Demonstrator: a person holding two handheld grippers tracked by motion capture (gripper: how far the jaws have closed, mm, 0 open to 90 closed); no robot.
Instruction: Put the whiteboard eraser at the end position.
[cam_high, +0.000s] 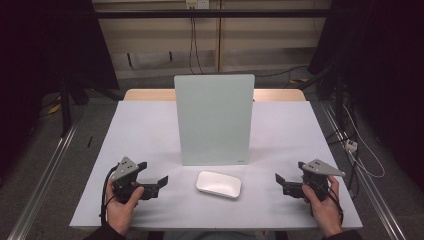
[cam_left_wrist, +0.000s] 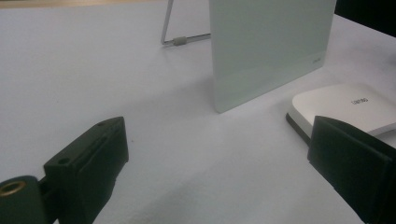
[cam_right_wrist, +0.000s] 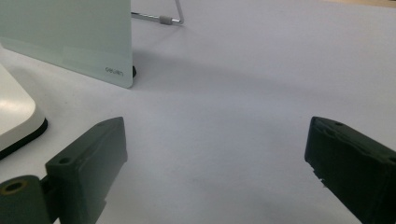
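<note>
Left tool (cam_high: 159, 183), black, blocky jaws spread wide with nothing between, gripped in left hand (cam_high: 121, 205) low over the counter (cam_high: 150, 125). Right tool (cam_high: 280, 181), same make, jaws likewise parted and empty, held in right hand (cam_high: 324, 207). Midway between both tools, a smooth white rounded pad (cam_high: 219, 184) with a dark underside, lying flat; small print on top, too blurred to read. Just beyond it, an upright pale green frosted-glass board (cam_high: 215, 119), square-edged, propped on a thin metal wire stand (cam_left_wrist: 180, 39) mostly hidden behind. Matte white counter, wooden edge at far side.
</note>
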